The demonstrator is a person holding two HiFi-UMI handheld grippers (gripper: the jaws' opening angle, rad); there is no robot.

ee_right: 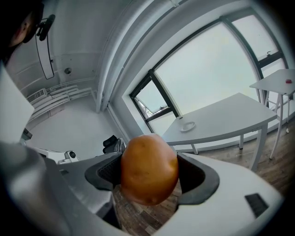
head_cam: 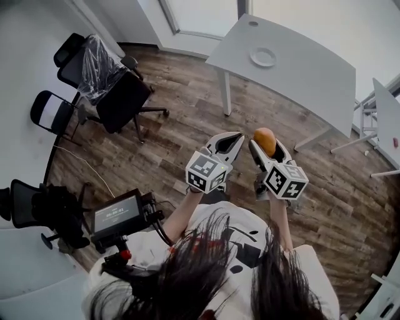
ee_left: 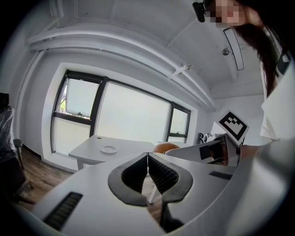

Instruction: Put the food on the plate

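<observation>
Head view: white table [head_cam: 300, 69] well ahead, small plate [head_cam: 263, 57] on it. Right gripper [head_cam: 267, 149] clamped on brown potato [ee_right: 148, 169], mid-air, well apart from plate. Left gripper [ee_left: 147, 159] jaws together, empty. Best: firm squeeze on approach, lower onto plate centre, then release.

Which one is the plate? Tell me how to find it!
Look at the big grey table by the window. On its top sits the plate, small, round and white. It is the only dish on that table.
</observation>
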